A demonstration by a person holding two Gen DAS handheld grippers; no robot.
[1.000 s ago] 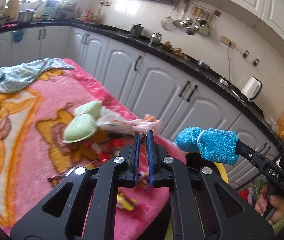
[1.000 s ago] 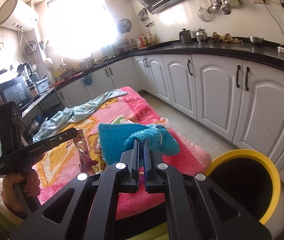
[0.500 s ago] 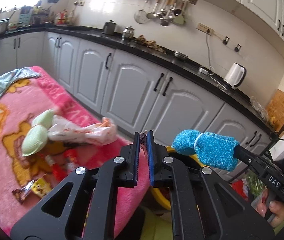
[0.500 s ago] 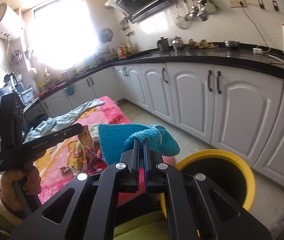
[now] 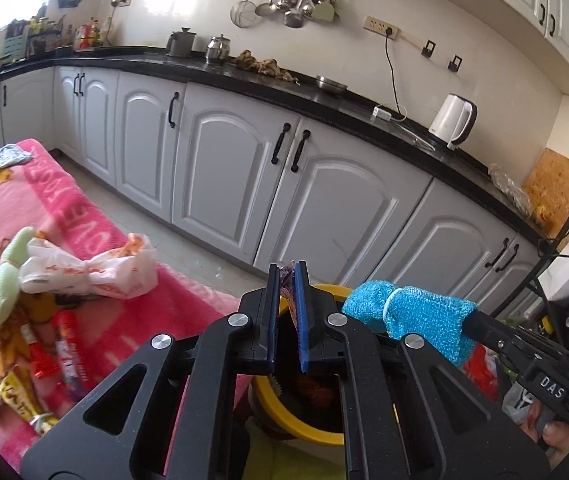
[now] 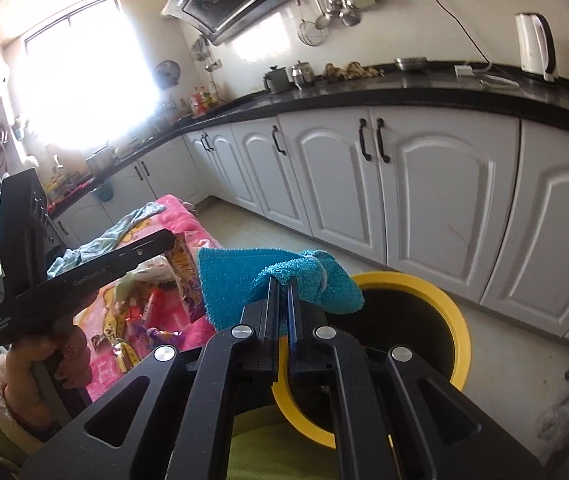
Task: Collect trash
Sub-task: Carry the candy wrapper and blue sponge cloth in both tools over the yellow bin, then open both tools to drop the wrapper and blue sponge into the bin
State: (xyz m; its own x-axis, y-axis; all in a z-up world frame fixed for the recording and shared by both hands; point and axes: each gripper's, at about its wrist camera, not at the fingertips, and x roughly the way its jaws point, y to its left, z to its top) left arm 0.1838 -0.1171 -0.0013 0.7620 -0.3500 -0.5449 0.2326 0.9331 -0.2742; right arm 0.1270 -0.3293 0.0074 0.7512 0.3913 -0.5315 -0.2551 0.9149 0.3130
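Above the yellow bin [image 5: 326,430], the left tongs [image 5: 286,280] clamp a snack wrapper [image 5: 286,270]; the right tongs [image 6: 282,284] beside them grip a blue cloth [image 6: 244,276].

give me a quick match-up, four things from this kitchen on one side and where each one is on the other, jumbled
Things:
1. snack wrapper
2. blue cloth
3. kettle
4. white bag

Places:
A. on the counter
B. in the right gripper's jaws
C. on the pink blanket
D. in the left gripper's jaws

Pairs: 1-D, 2-B, 3-A, 4-C
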